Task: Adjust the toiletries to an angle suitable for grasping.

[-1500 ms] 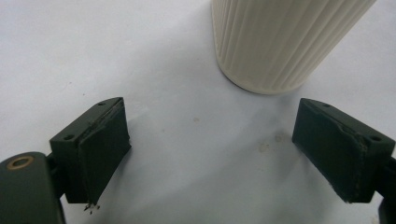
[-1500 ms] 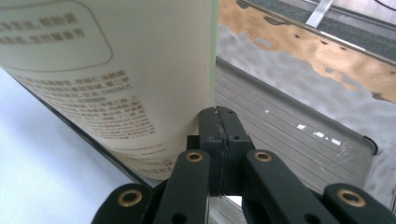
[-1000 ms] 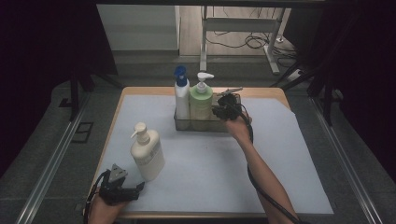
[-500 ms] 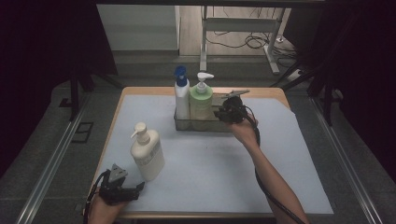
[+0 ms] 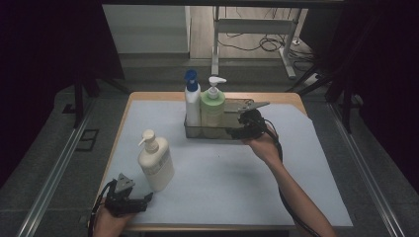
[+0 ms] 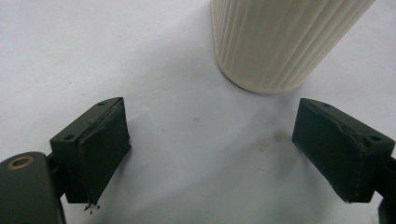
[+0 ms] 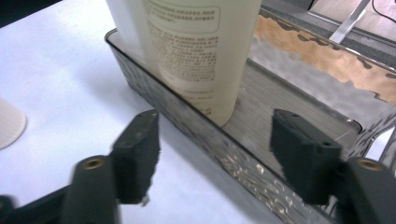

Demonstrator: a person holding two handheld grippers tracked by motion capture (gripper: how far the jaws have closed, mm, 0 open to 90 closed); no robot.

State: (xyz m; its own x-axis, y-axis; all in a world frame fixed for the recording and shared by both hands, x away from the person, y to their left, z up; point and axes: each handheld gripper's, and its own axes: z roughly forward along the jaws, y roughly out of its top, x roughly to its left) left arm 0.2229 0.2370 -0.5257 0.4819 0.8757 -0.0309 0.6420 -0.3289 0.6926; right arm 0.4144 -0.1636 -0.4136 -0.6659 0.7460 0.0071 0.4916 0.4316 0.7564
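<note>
A clear plastic tray sits in the upper middle of the high view, on the white sheet that covers the wooden table. Two pump bottles stand upright in its left part: a white bottle with a blue pump and, touching it on the right, a pale green bottle with a white pump. The tray's right part holds nothing that can be made out.

In the right gripper view the green bottle's label carries blocks of small print, too fine to read (no brand name can be picked out). A third bottle, cream with a pump, stands on the sheet at the lower left of the high view, well apart from the tray; its ribbed base fills the top of the left gripper view.

The right gripper is at the tray's right half, its jaws spread wide; in its own view one jaw lies over the sheet outside the tray's near wall and the other over the tray's inside, neither touching anything.

The left gripper rests at the lower left edge of the table, jaws wide apart and holding nothing, just beside the cream bottle.
</note>
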